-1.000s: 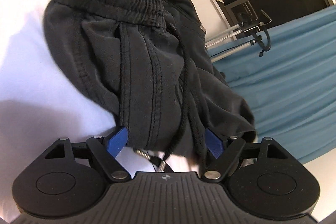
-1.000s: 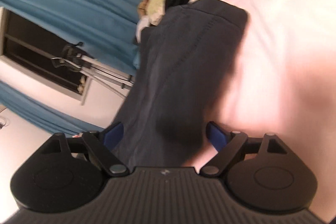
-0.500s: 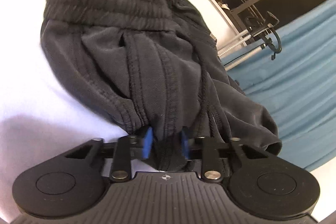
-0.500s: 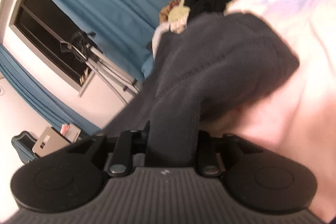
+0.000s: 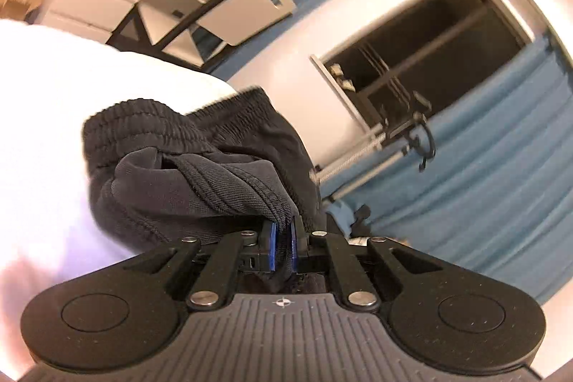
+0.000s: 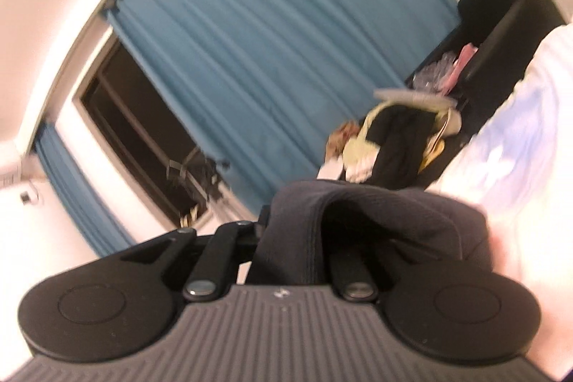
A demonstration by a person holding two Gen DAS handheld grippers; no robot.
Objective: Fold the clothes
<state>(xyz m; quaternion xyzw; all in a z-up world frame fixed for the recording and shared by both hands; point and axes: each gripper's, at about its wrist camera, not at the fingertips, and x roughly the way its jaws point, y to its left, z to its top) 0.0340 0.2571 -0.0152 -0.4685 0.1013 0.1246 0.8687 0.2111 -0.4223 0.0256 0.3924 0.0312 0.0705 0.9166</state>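
Shorts (image 5: 200, 181) hang pinched in both tongs, left (image 5: 282, 240) and right (image 6: 286, 238), jaws just closed on cloth; no readable writing.

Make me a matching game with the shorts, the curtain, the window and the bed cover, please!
Things:
1. black shorts
2. curtain
3. window
4. bed cover

Descriptions:
A. white, under the clothes
B. dark behind the glass
C. pinched in both tongs
D. teal, hanging in folds

The left tongs and the right tongs have just closed on the shorts' fabric.

Pairs: 1-C, 2-D, 3-B, 4-A
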